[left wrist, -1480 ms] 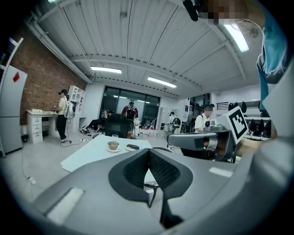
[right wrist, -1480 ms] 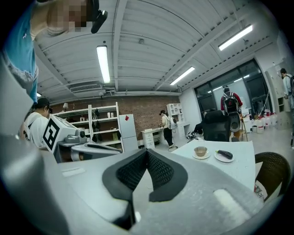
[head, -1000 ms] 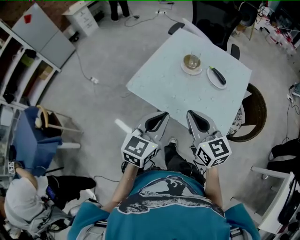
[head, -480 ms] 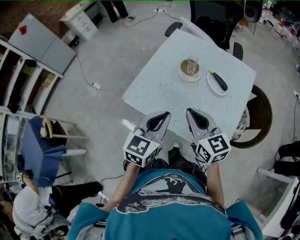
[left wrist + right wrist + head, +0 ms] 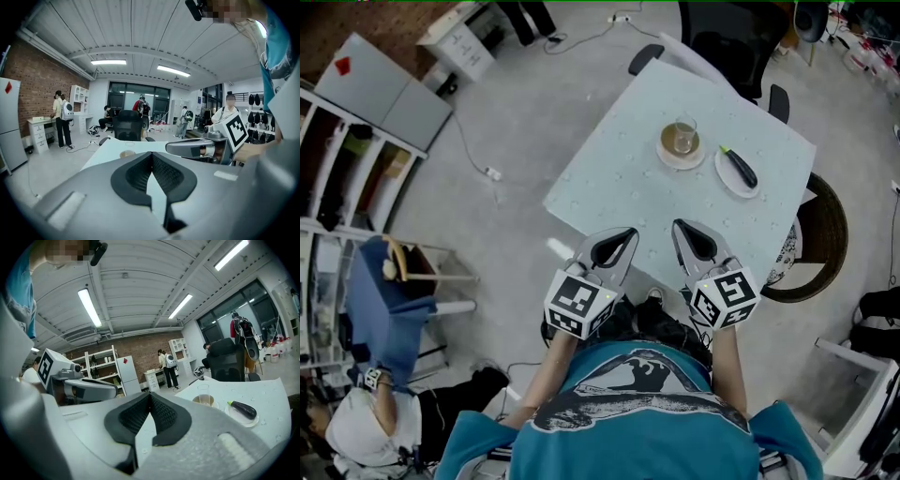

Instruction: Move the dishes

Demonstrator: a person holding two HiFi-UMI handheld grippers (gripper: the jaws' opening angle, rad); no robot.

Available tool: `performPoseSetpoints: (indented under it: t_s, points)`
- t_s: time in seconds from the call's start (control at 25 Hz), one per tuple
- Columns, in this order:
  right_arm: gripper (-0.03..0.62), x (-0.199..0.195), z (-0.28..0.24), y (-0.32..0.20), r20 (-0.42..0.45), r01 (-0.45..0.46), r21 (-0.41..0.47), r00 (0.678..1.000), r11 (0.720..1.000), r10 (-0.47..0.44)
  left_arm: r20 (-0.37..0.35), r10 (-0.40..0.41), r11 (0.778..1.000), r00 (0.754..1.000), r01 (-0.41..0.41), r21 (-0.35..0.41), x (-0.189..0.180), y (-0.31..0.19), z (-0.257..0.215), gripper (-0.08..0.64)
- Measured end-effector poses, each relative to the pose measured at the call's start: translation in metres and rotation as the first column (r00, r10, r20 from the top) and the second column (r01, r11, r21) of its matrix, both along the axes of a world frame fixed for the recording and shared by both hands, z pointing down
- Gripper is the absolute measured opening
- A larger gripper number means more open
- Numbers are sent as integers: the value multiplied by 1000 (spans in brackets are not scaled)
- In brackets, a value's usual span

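Markers (image 5: 578,302) — black-and-white squares — on left gripper (image 5: 623,235) and right gripper (image 5: 682,228), jaws closed.

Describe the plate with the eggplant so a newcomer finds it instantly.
Find the pale square table in the middle of the room. Two dishes sit toward its far side, near the black chair. The plate is the right-hand one in the head view, white, carrying a dark purple eggplant; its neighbour, a saucer, holds a glass instead.
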State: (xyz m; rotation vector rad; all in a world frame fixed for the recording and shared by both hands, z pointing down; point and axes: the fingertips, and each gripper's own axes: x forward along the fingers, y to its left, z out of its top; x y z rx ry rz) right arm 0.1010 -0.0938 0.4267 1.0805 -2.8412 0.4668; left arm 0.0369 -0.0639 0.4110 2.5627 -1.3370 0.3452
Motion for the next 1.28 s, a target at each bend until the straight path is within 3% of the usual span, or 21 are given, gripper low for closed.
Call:
performPoseSetpoints:
  t_s: [0.32, 0.8, 1.0, 1.28]
  points:
    - [2, -7, 5, -24, -7, -28, -14, 1000, 1000, 28, 4, 10, 1000, 1000, -10, -7, -15, -28, 2, 12]
    - [12, -12, 11, -97, -26, -210, -32, 978, 977, 209, 27, 176, 984, 984, -176, 1, -32, -105, 2, 12]
    - [38, -10, 21, -126, -88, -279, -30, 957, 960, 276, 13, 243, 970, 970, -243, -23, -39, -132, 13, 12]
    - [100, 5, 49, -170, -234, -376, -11, 902, 927, 363, -4, 340, 940, 940, -340, -22, -41, -165, 25, 12]
